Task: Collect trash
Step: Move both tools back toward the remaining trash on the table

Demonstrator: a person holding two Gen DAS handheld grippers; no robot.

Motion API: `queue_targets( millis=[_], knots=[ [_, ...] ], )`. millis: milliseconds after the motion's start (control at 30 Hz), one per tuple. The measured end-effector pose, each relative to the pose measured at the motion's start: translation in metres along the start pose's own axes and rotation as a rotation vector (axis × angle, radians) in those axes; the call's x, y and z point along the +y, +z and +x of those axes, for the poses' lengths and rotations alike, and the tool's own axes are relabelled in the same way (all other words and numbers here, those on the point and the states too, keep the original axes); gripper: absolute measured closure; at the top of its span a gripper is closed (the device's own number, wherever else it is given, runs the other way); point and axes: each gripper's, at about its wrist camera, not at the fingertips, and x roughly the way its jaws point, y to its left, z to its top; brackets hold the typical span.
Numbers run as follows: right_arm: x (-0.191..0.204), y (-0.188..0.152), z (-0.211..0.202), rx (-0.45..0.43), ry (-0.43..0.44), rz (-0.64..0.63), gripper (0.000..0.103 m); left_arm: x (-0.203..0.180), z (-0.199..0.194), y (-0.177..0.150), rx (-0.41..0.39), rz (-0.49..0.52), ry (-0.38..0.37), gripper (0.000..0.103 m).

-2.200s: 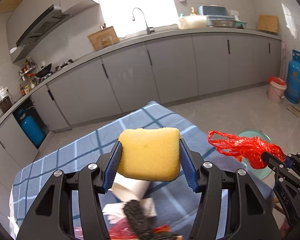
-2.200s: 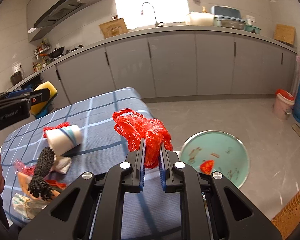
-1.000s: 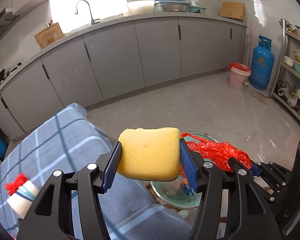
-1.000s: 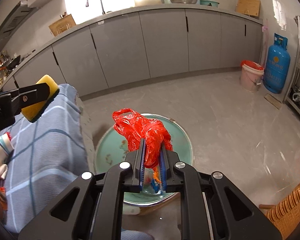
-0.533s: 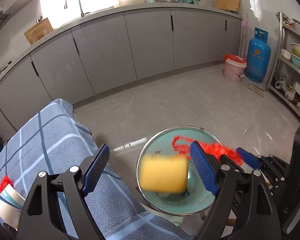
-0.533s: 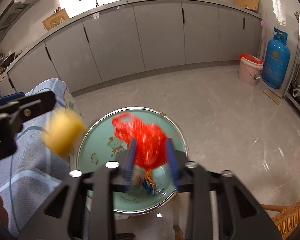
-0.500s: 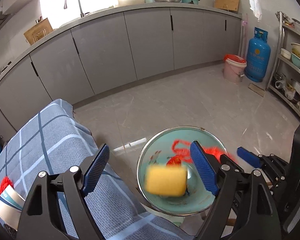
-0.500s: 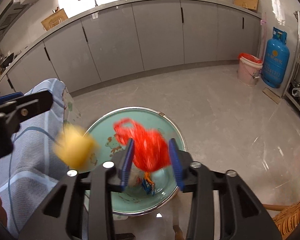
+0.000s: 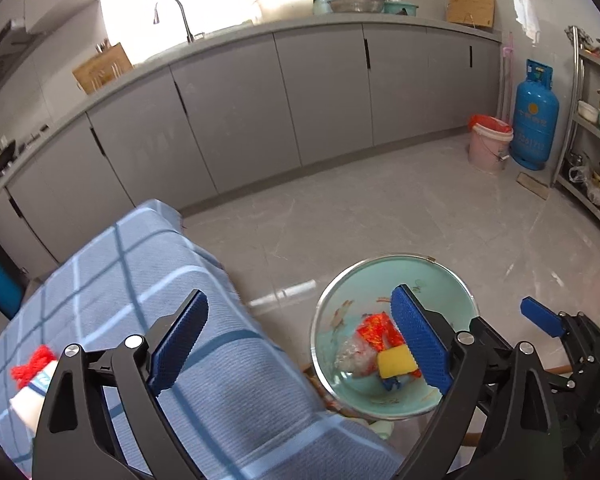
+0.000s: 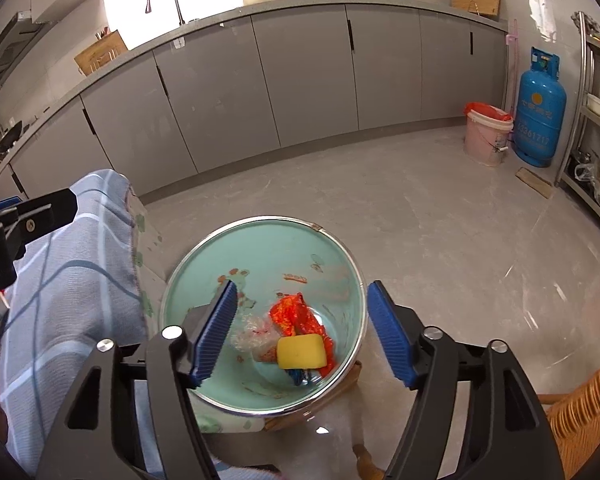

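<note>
Blue-padded left gripper point(image 9: 300, 338) and right gripper point(image 10: 302, 334) hang wide-jawed, empty, over the basin point(image 10: 260, 240).

Place: I'm working in a home kitchen.
Fittings: I see grey cabinets point(image 9: 228, 112) under a counter with a tap point(image 9: 178, 16).
Fuel: blue gas bottle point(image 10: 540, 108) by a bucket point(image 10: 486, 134).

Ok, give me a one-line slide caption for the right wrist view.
Open right gripper above the green basin holding a yellow sponge and red plastic bag.
</note>
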Motion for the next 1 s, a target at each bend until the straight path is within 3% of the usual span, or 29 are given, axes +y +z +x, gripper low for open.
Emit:
queue_targets(
  millis=[633,1000],
  knots=[
    [0.105,-0.018,-0.06,-0.013,0.174,-0.128,0.029,0.081,-0.109,-0.022,-0.106,-0.048,0.112,0.008],
    [0.179,-0.049,-0.102,-0.008,0.298,-0.255,0.028,0.174,-0.159,-0.077,-0.098,-0.12,0.276,0.008]
  ],
)
